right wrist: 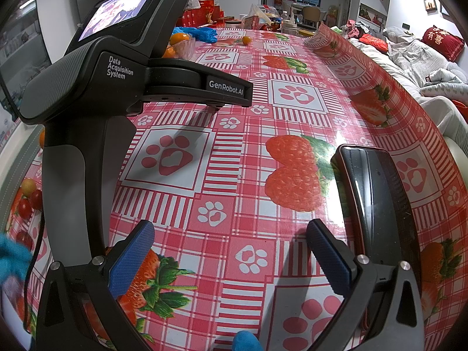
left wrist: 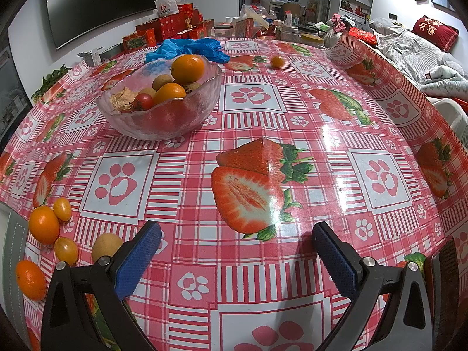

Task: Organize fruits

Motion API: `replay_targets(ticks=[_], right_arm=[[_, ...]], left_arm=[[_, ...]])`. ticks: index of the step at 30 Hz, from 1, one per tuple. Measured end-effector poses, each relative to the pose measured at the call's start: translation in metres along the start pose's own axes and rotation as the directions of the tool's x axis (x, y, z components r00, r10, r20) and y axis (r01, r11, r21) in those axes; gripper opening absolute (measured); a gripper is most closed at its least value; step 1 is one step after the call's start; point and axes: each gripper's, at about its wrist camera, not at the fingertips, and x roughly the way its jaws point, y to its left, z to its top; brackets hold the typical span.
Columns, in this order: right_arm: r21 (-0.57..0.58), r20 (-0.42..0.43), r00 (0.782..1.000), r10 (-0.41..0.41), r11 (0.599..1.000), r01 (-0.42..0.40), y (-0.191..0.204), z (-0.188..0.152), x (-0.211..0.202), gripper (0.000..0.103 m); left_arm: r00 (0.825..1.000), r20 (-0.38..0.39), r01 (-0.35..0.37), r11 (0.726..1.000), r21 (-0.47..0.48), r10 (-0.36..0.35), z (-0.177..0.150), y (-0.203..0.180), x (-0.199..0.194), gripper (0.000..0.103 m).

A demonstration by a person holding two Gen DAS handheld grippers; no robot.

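A glass bowl point(left wrist: 163, 117) stands at the far left of the table, holding oranges, small brown fruits and a red tomato. Loose fruit lies near the left front edge: an orange point(left wrist: 44, 223), a second orange point(left wrist: 30, 279), two yellow tomatoes point(left wrist: 62, 208) and a pale round fruit point(left wrist: 106, 245). A lone small orange point(left wrist: 277, 61) sits far back. My left gripper point(left wrist: 237, 245) is open and empty over the cloth, right of the loose fruit. My right gripper point(right wrist: 229, 248) is open and empty too. The left gripper's body point(right wrist: 87, 102) fills the right wrist view's left side.
A strawberry-print tablecloth point(left wrist: 292, 111) covers the table, curling up at the far right. A dark phone point(right wrist: 377, 199) lies near the right gripper. Blue gloves point(left wrist: 190, 48) lie behind the bowl. Red boxes and jars crowd the back edge. Red cherry tomatoes point(right wrist: 27, 203) sit at the left.
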Motion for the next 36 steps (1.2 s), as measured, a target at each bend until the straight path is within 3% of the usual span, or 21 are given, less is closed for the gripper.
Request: replay_targets(ticks=[28,32,36], right_arm=[[-0.002,-0.001,1.000,-0.003,1.000,0.003,0.000,0.000,0.000,0.103],[-0.002,0.000,1.000,-0.003,1.000,0.003,0.001,0.000,0.001,0.103],[-0.002,0.000,1.000,-0.003,1.000,0.003,0.000,0.000,0.001,0.103]], left_arm=[[1.000,0.000,0.000,1.000,0.002,0.000,0.000,0.000,0.000,0.103],[0.998,-0.049,0.050,0.997,0.064,-0.047,-0.001,0.000,-0.004,0.103],[0.995,-0.070,0.072,0.997,0.017,-0.070,-0.010,0.011,-0.017,0.103]])
